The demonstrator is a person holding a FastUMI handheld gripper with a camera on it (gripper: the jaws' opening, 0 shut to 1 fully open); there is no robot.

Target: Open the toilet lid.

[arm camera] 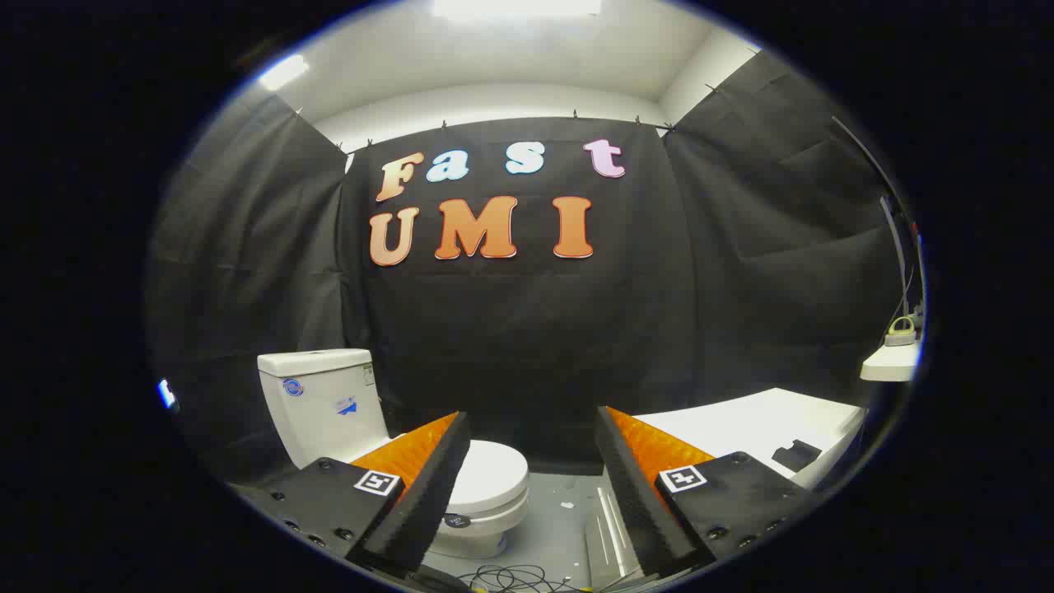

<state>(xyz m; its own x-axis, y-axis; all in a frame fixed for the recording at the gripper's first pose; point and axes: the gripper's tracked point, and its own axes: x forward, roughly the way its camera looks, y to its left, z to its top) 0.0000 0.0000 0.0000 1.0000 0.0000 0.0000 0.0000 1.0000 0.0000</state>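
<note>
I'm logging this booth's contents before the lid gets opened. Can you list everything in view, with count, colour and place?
Toilet: one, white, lid down, beyond the left finger, partly hidden by it.
Cistern: one, white, behind the bowl, against the cloth wall.
Cloth wall: black, hung all around the booth.
Floor: grey, ahead between the fingers.
Cables: a dark tangle, on the floor near the fingers.
White counter: one, beyond the right finger, a small black item on it.
Shelf: one, white, far right.
Tool: one, fingers open and apart, touching nothing.
</note>
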